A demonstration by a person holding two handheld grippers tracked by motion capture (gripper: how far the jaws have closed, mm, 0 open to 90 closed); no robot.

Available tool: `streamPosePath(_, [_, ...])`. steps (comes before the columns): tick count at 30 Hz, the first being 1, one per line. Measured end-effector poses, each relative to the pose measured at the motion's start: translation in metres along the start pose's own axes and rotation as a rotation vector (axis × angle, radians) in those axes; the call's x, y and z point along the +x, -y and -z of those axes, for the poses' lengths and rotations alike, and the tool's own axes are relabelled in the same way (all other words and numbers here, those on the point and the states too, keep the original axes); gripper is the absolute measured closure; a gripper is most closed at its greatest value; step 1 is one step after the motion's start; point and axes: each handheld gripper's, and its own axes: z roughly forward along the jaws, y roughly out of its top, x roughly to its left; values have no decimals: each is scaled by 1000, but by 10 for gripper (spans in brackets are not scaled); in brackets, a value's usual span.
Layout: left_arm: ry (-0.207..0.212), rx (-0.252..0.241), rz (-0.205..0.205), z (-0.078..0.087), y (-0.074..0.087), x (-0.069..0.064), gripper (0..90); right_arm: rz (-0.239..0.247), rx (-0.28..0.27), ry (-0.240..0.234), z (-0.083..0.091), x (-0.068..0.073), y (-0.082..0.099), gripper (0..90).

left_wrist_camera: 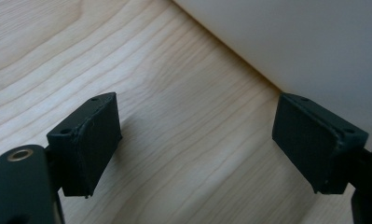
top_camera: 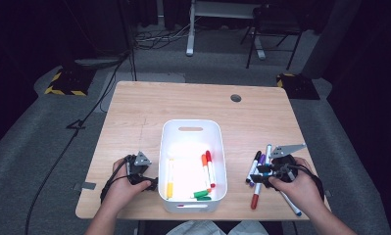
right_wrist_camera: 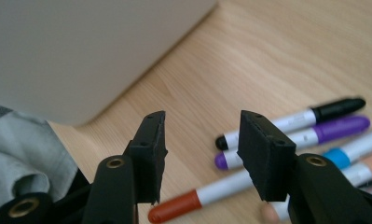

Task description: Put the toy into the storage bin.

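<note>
A white bin (top_camera: 190, 123) sits mid-table with several markers inside: yellow (top_camera: 169, 178), orange (top_camera: 204, 169), red (top_camera: 210, 166) and green (top_camera: 200, 194). My left gripper (top_camera: 151, 183) rests low on the table just left of the bin, open over bare wood. In the left gripper view (left_wrist_camera: 197, 121) the bin wall (left_wrist_camera: 291, 42) runs past its right jaw. My right gripper (top_camera: 256, 176) is open over loose markers right of the bin. In the right gripper view (right_wrist_camera: 202, 135), a black marker (right_wrist_camera: 314, 114), a purple one (right_wrist_camera: 323, 130) and a red-capped one (right_wrist_camera: 193, 203) lie beyond and below the jaws.
The bin wall (right_wrist_camera: 81, 51) stands to the left in the right gripper view. More markers lie by the right hand, including a blue-capped one (top_camera: 268, 152) and a red one (top_camera: 255, 197). A round cable hole (top_camera: 236, 98) is at the table's far right. Chair legs and cables lie beyond the table.
</note>
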Motion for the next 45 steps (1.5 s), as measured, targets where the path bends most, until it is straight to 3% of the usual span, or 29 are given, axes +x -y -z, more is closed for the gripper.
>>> streamPosePath(1, [-16, 8, -19, 0, -1, -1, 175, -18, 10, 15, 0, -6, 12, 523])
streamPosePath(6, [-9, 6, -24, -1, -2, -1, 174, -53, 20, 67, 5, -19, 36, 557])
streamPosePath(7, [3, 6, -38, -2, -3, -2, 176, -75, 27, 87, 9, -26, 47, 577])
streamPosePath(8, [14, 3, -27, -3, -3, -4, 177, -77, 34, 101, 10, -29, 52, 580])
streamPosePath(11, [4, -6, -51, -5, -4, -6, 174, -103, 60, 120, 12, -36, 67, 589])
streamPosePath(12, [21, -2, -47, -6, -5, -7, 172, -107, 66, 122, 13, -38, 72, 590])
streamPosePath(19, [32, 2, -63, -9, -8, -10, 164, -135, 99, 155, 9, -47, 92, 613])
streamPosePath(25, [27, 0, -93, -11, -12, -10, 158, -139, 123, 158, 0, -52, 101, 675])
streamPosePath(28, [42, 11, -82, -12, -12, -12, 158, -139, 142, 157, -3, -53, 103, 717])
streamPosePath(29, [31, 1, -101, -12, -14, -11, 158, -139, 145, 158, -4, -53, 104, 724])
streamPosePath(33, [47, 6, -87, -13, -14, -14, 159, -137, 152, 170, -3, -52, 106, 766])
streamPosePath(35, [26, -6, -117, -14, -16, -14, 159, -148, 142, 176, -3, -51, 107, 770])
streamPosePath(37, [51, 8, -99, -15, -16, -16, 159, -158, 135, 170, -2, -50, 108, 770])
streamPosePath(39, [35, 5, -104, -15, -16, -16, 158, -154, 133, 165, -1, -49, 108, 770])
streamPosePath(43, [45, -4, -121, -17, -19, -16, 157, -148, 110, 153, 6, -42, 104, 771])
streamPosePath(44, [57, 8, -110, -17, -19, -17, 157, -139, 99, 152, 8, -41, 102, 771])
streamPosePath(45, [45, 2, -116, -18, -20, -17, 157, -136, 93, 147, 11, -39, 100, 771])
